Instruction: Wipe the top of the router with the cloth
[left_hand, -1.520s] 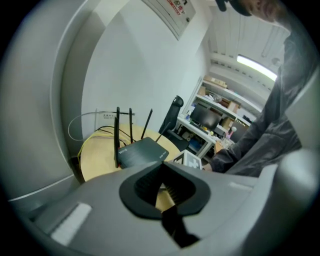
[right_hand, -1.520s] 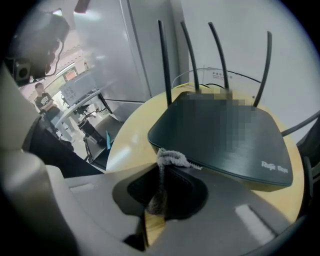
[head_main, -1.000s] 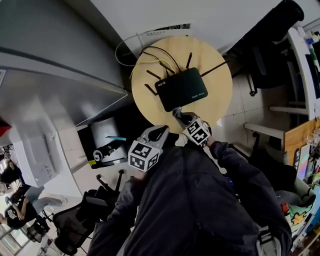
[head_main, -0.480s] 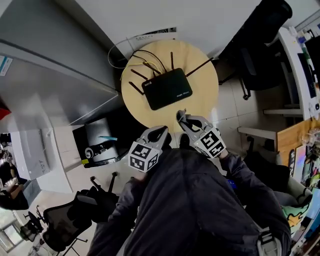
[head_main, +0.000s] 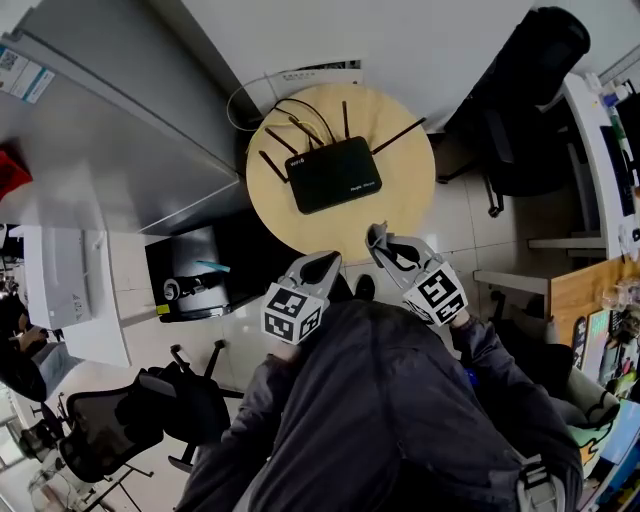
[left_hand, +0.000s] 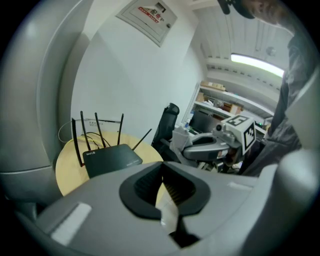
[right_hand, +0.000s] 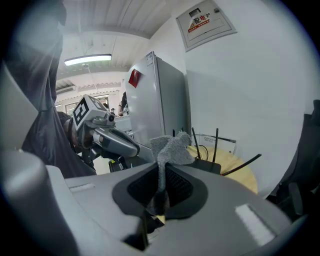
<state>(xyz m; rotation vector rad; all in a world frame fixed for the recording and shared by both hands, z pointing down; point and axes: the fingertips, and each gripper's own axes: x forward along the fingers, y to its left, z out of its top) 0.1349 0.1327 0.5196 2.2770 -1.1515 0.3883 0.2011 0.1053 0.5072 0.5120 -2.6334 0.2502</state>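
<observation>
The black router (head_main: 335, 175) lies flat on a round wooden table (head_main: 400, 205), its antennas pointing to the wall. My right gripper (head_main: 378, 238) hovers off the table's near edge, short of the router, shut on a small grey cloth (head_main: 377, 236). In the right gripper view the cloth (right_hand: 171, 145) sticks up from the closed jaws, with the router (right_hand: 206, 165) beyond it. My left gripper (head_main: 324, 260) is held beside it over the floor, shut and holding nothing. The left gripper view shows the router (left_hand: 112, 159) ahead on the left and the right gripper (left_hand: 186, 146) to the right.
Yellow and black cables (head_main: 290, 108) trail behind the router toward the wall. A tall grey cabinet (head_main: 100, 150) stands left of the table, with a dark box of items (head_main: 195, 285) below it. Black office chairs (head_main: 520, 90) stand at right and at lower left (head_main: 120, 420).
The right gripper with the cloth has drawn back from the router's near edge toward me and to the right. The left gripper has stayed put.
</observation>
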